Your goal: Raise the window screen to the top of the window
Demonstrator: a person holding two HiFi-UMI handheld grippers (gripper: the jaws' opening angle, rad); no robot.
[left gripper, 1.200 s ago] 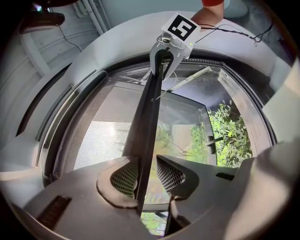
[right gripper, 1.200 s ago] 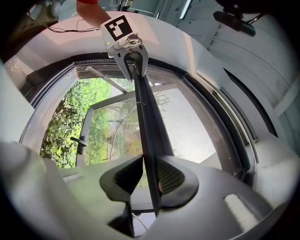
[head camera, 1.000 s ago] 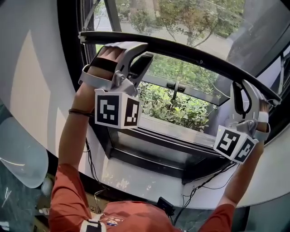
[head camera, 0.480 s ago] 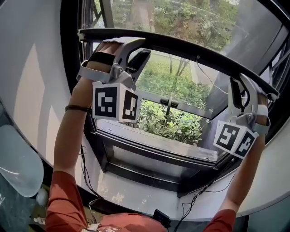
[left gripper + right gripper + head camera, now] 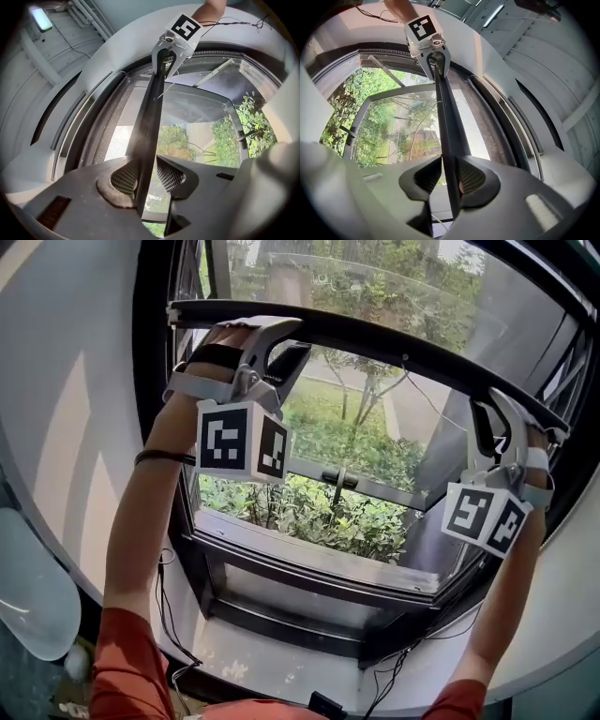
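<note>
I find the window screen's bottom rail (image 5: 394,346) lying across the opening, high in the window frame (image 5: 155,427) and well above the sill (image 5: 319,563). In the left gripper view a strip of mesh (image 5: 117,138) shows btwn rail and top of frame. L gripper (image 5: 295,338) sits near the rail's left end and R gripper (image 5: 497,418) near its right end. Both point upward on raised arms.

L: jaws pinch the rail, w/ one pad (image 5: 123,180) flush on it and the other pad (image 5: 172,177) meeting it at the tip only, as far as I can read.

R: jaws clamp the rail btwn both pads (image 5: 474,180).

A marker cube (image 5: 242,442) hangs under each tool. Outside I see shrubs (image 5: 319,512) and an outer sash handle (image 5: 339,476)
</note>
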